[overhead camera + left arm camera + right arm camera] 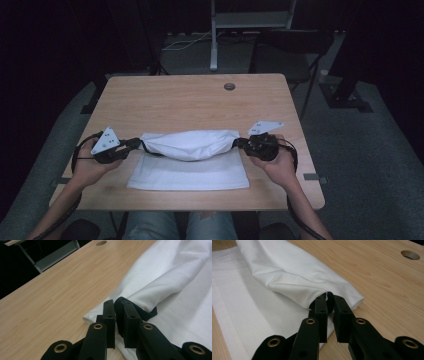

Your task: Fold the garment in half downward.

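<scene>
A white cloth [190, 170] lies flat on the wooden table [190, 100], and its far part is raised into a puffed roll [190, 143] stretched between my two grippers. My left gripper [136, 145] is shut on the roll's left end, where the cloth [175, 277] bunches into the closed jaws of the left gripper [117, 305]. My right gripper [239, 143] is shut on the roll's right end. In the right gripper view the right gripper [328, 300] pinches a gathered corner of the cloth [287, 272] just above the table.
A round cable hole [229, 86] sits near the table's far edge. Bare wood stretches beyond the cloth. A metal frame [215, 35] and a dark chair [295, 55] stand behind the table on the grey floor. The person's knees are under the near edge.
</scene>
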A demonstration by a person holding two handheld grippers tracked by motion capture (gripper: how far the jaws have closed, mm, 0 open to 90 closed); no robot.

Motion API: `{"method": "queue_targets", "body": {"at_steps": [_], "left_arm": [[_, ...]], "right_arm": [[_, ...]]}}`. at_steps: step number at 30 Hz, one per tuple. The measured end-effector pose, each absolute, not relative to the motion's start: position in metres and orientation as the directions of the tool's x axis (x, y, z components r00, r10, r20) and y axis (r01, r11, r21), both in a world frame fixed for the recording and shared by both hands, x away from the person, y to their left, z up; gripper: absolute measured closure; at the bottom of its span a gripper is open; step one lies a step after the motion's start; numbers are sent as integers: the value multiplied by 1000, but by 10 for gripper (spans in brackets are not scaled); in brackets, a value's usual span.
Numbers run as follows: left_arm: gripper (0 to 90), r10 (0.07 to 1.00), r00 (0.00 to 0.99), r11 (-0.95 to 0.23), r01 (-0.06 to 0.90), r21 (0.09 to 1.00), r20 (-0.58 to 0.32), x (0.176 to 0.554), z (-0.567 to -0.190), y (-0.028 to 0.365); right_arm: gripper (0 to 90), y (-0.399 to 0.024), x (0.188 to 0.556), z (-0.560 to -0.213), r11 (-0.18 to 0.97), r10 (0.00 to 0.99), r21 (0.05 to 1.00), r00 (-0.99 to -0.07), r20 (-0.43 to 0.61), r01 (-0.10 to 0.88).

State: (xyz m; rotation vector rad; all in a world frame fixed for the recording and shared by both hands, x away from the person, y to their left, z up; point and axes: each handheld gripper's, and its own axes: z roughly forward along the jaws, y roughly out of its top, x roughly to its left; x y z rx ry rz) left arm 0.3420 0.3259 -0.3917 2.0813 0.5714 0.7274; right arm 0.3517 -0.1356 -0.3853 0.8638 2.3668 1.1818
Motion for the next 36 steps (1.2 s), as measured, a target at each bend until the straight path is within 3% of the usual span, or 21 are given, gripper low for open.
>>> {"method": "queue_targets", "body": {"at_steps": [36], "left_arm": [[831,587,752,-552,101,828,300,314,-395,330]], "right_arm": [[838,-139,322,-389,474,627,813,-778,-41,338]]}}
